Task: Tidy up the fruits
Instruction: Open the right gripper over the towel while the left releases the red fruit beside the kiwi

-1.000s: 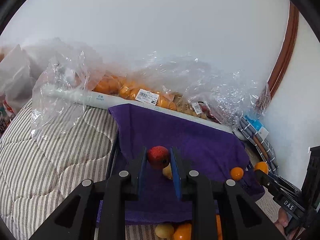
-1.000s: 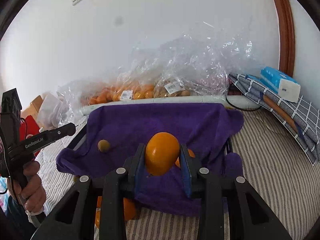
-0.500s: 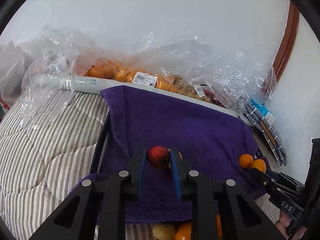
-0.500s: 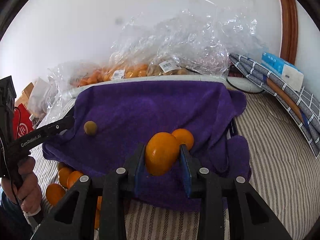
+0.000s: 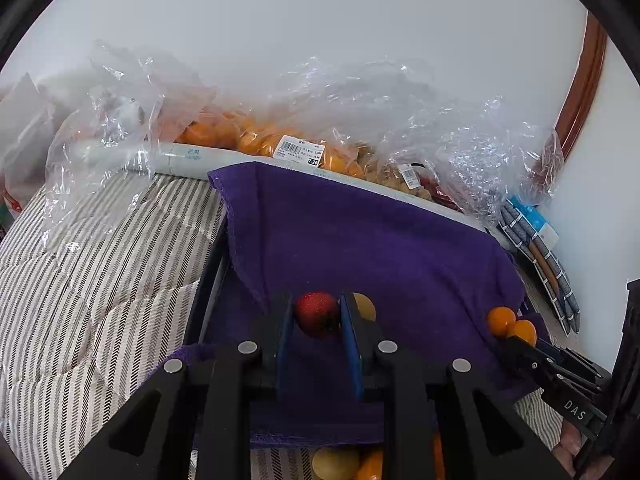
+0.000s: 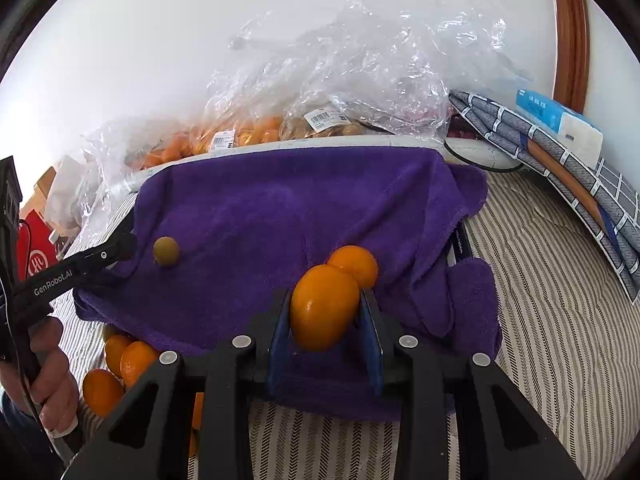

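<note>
In the left wrist view my left gripper (image 5: 316,304) is shut on a small red fruit (image 5: 316,314), just above a purple towel (image 5: 380,240). A yellowish fruit (image 5: 366,306) lies on the towel behind the right finger. In the right wrist view my right gripper (image 6: 325,300) is shut on an orange (image 6: 324,306), low over the purple towel (image 6: 300,208). A second orange (image 6: 354,264) lies right behind it. The small yellow-green fruit (image 6: 166,251) rests at the towel's left, near the left gripper's tip (image 6: 120,248).
Clear plastic bags of oranges (image 5: 256,140) and other fruit line the wall behind the towel. Several loose oranges (image 6: 116,368) lie on the striped bedding (image 6: 540,320) beside the towel's near left edge. Folded checked cloth and a blue-white pack (image 6: 560,120) sit at the right.
The right gripper sank toward the towel with its orange, which now sits close in front of the second orange. The left gripper tipped slightly and kept its grip on the red fruit.
</note>
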A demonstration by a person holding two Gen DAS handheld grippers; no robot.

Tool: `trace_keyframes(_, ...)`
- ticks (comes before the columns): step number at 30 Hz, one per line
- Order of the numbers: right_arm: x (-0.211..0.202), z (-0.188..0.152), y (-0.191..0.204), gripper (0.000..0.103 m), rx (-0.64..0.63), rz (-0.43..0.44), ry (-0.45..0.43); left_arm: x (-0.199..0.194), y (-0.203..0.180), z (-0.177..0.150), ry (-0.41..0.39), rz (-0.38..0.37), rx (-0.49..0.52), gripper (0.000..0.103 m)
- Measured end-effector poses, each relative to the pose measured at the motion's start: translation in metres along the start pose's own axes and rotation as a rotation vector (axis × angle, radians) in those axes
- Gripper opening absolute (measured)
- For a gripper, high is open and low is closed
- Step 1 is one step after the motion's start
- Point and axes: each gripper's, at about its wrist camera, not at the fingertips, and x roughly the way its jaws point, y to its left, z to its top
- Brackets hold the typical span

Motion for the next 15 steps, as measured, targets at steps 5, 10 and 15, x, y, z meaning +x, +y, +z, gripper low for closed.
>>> trace_keyframes(5, -0.008, 0.002, -0.005, 0.039, 0.027, -0.003, -0.042, 0.002, 0.0, 0.0, 0.006, 0.001, -0.001, 0.023)
trace_keyframes(10, -0.014, 0.003, -0.009, 0.047, 0.044, -0.008, -0.072, 0.002, -0.001, 0.0, 0.008, -0.002, 0.008, 0.023)
trace_keyframes(15, -0.018, 0.004, -0.011, 0.047, 0.057, -0.014, -0.098, 0.001, -0.001, 0.001, 0.007, -0.004, 0.01, 0.022)
